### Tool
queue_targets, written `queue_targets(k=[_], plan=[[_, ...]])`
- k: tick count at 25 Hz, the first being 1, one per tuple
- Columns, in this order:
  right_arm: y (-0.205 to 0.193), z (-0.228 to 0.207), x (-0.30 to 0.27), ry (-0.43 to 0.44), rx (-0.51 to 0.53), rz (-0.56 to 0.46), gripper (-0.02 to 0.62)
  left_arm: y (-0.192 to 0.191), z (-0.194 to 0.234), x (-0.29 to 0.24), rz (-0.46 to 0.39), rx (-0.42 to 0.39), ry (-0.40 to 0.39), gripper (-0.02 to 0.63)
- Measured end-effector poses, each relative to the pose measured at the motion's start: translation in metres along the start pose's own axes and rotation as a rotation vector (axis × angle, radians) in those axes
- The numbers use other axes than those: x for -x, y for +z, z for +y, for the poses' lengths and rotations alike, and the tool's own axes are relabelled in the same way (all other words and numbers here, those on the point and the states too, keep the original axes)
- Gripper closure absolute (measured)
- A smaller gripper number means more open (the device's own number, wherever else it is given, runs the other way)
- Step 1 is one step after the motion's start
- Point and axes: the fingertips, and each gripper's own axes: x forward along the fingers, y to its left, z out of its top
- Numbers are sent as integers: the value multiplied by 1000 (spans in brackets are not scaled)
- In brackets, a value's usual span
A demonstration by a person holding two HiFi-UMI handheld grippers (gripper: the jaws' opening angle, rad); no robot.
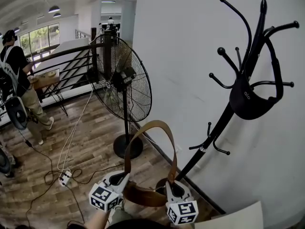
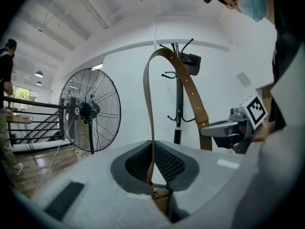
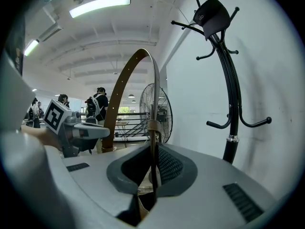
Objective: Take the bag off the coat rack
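Off rack [image 1: 217, 128]: brown bag [image 1: 143, 195], strap [image 1: 153, 124] clamped at both ends in left tool [image 1: 123, 179] and right tool [image 1: 171, 185]. Removal seemingly done; next calls for set-down, release. On rack, black bag [image 1: 250, 101] hangs.

Grey left gripper [image 1: 125, 176] and right gripper [image 1: 168, 183], each with a black-and-white marker cube [image 1: 104, 197]

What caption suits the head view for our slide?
The left claw and right claw grip the strap of a brown bag near a coat rack bearing a black bag.
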Motion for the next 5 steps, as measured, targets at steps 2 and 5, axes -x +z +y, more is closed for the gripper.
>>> queue_targets(k=[2,5], plan=[[1,1,0,1,-3,-4,569,1,0,0,-2,4,0,586],[0,1,0,4,-7,-9,568,1,1,0,-6,3,6,586]])
